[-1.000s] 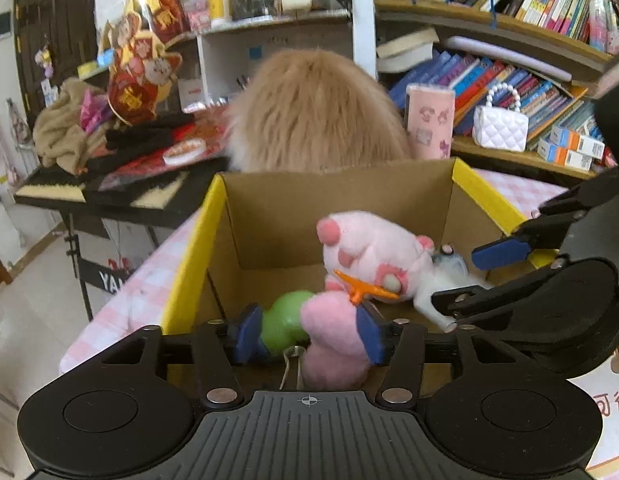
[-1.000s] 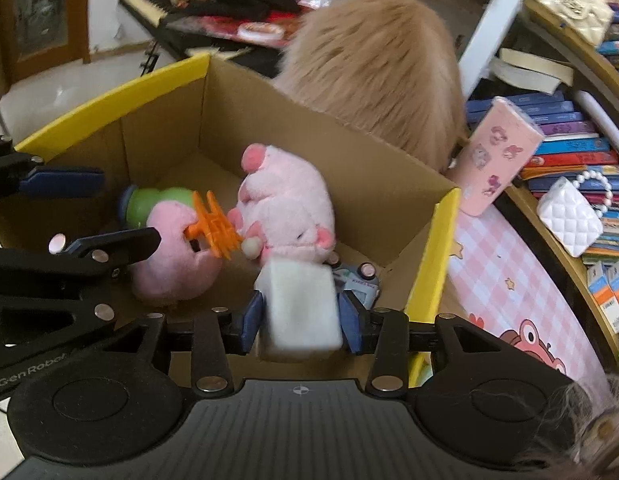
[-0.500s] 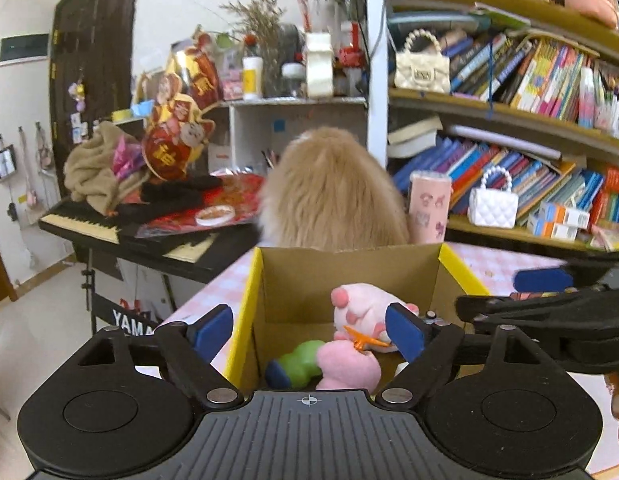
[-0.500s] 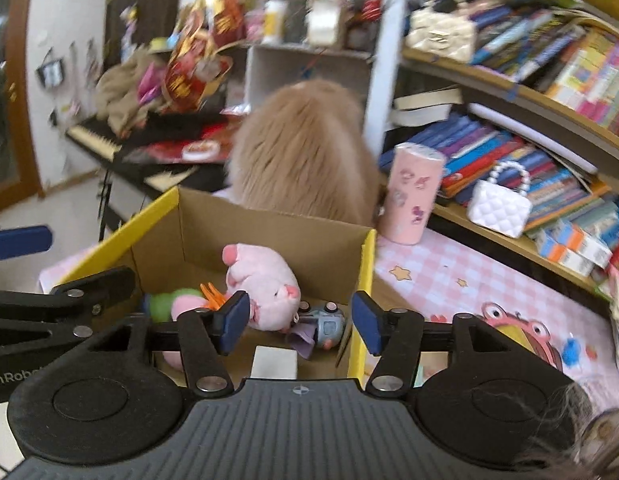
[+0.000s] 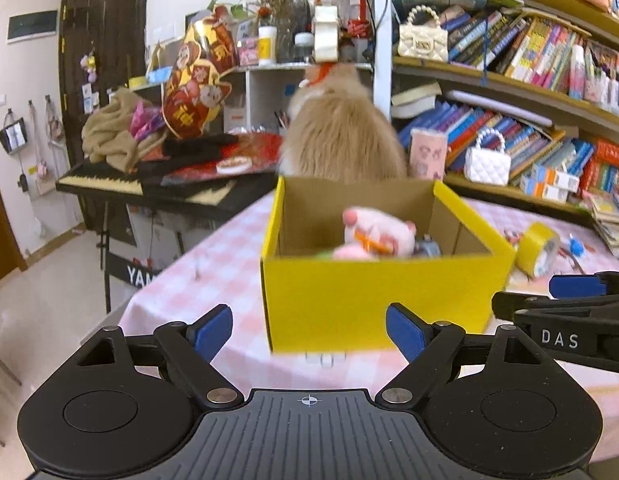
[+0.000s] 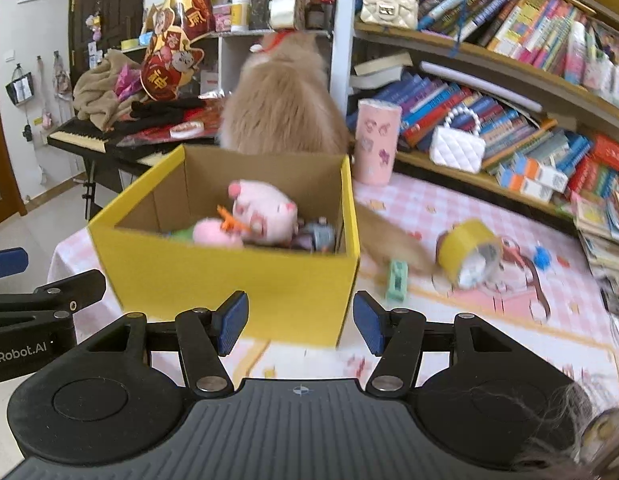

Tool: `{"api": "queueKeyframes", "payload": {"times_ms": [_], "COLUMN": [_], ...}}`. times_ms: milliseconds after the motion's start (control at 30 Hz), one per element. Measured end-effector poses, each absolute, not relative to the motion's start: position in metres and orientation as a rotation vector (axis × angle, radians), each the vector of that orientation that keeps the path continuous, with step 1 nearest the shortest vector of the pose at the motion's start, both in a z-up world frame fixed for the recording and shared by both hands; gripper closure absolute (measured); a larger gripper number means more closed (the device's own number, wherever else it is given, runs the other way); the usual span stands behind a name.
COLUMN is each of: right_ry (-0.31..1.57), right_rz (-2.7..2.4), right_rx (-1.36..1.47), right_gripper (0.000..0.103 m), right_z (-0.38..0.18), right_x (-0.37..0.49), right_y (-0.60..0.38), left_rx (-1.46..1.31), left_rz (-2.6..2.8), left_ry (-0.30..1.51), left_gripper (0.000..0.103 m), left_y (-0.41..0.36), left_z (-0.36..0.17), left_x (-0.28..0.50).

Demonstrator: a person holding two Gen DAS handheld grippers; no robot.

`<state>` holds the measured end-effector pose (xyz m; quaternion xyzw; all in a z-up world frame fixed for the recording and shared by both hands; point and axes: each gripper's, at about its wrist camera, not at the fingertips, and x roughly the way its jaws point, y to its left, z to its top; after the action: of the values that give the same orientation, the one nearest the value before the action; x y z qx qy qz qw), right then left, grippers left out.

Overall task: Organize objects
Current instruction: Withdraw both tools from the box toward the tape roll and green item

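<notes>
Lettering "DAS" marks the right hand-held gripper (image 5: 577,286); both hand-held grippers gape empty.

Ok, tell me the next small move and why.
Probably swing the right hand-held gripper, open and empty, right toward the yellow tape roll lying loose on the checked tablecloth; the soft toys already sit in the yellow box.

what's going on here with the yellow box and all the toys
A person is tidying toys into the yellow box on the pink checked table. The pink plush and other small toys already lie inside. Both claws, left and right, are empty and have just been opening. A yellow tape roll and a green clip are not yet boxed.
</notes>
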<state>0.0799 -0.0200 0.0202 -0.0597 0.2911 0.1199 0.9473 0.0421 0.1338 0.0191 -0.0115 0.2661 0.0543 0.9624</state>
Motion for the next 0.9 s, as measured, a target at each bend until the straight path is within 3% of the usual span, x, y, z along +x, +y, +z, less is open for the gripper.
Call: {"api": "queueKeyframes", "payload": {"times_ms": [900], "right_ry": [0.702], "right_rz": [-0.008], "right_rx": [-0.005], "right_gripper": [0.043], "right_z": [-0.016], "right_x": [-0.032], "right_y": [-0.077], "left_rx": [0.098], "left_rz": [-0.166], "left_ry": [0.620], "left_gripper": [0.016], "left_y": [0.076], "left_z": [-0.008], "left_x": [-0.015]}}
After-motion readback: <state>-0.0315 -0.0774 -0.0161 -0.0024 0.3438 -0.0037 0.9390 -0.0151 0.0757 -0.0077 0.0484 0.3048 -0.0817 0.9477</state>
